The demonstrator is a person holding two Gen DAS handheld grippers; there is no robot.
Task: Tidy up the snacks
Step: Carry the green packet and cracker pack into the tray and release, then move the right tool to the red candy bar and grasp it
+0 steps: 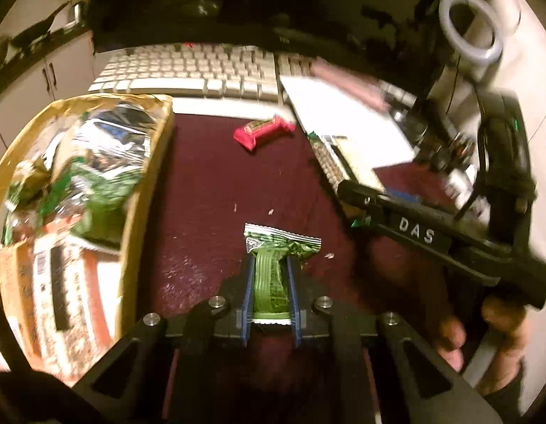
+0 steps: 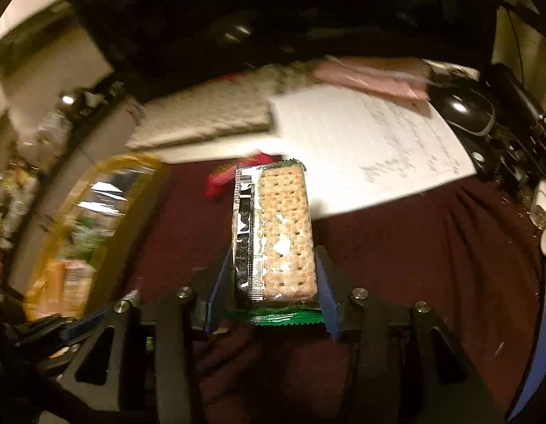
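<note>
Mid-task: left gripper [image 1: 271, 282] clamped on green snack packet [image 1: 273, 272], right gripper [image 2: 273, 268] clamped on cracker pack [image 2: 278, 233], bag [image 1: 146, 183] already part-filled, red bar [image 1: 262, 130] left on cloth.

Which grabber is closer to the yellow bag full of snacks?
Left. The left gripper, holding a green snack packet, sits right beside the yellow bag. The right gripper, holding a cracker pack, is farther right.

Maroon cloth [image 1: 209, 183]; red snack bar [image 1: 262, 131]
</note>
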